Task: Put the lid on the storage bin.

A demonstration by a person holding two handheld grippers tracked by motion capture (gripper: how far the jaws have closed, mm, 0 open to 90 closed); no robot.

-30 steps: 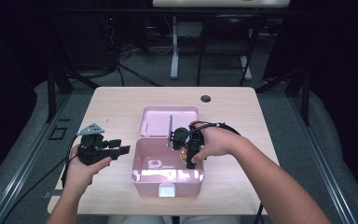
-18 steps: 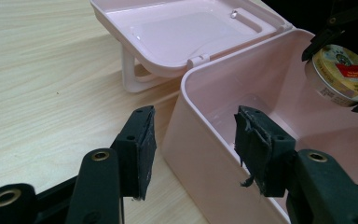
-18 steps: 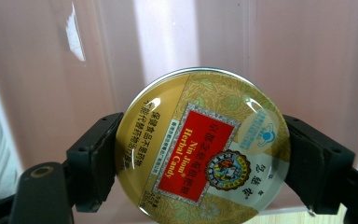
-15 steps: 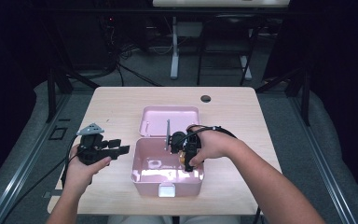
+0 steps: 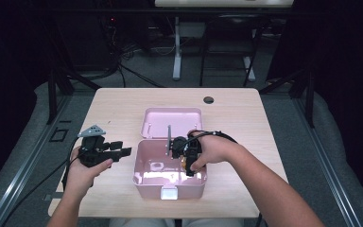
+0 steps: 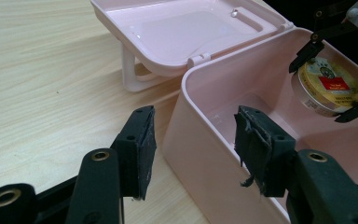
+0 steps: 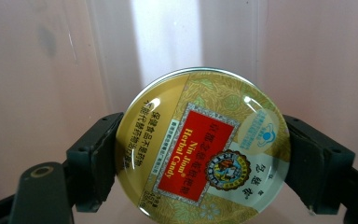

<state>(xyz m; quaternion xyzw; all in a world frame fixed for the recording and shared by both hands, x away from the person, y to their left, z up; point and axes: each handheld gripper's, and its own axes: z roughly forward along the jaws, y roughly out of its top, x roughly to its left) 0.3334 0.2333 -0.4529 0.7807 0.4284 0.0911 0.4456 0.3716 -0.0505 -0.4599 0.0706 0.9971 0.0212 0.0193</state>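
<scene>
Candy tin held inside the open pink box on a pale wood worktop in a dark room.

The worktop (image 5: 123, 109) is light wood grain with a small round hole (image 5: 208, 100) near its far edge; behind it stand dark stands, table legs and cables on a grey floor. The pink box (image 5: 146, 179) sits mid-worktop, its lid (image 5: 172, 121) laid back beyond it. The right tongs (image 5: 185, 158) grip the round gold candy tin (image 7: 201, 146) by its rim, inside the box against its right wall. The left tongs (image 6: 193, 154) stand wide with nothing between them, just outside the box's left wall. Since a second ago the right tongs have sunk from the box's far rim down into it; the left tongs have stayed put.
</scene>
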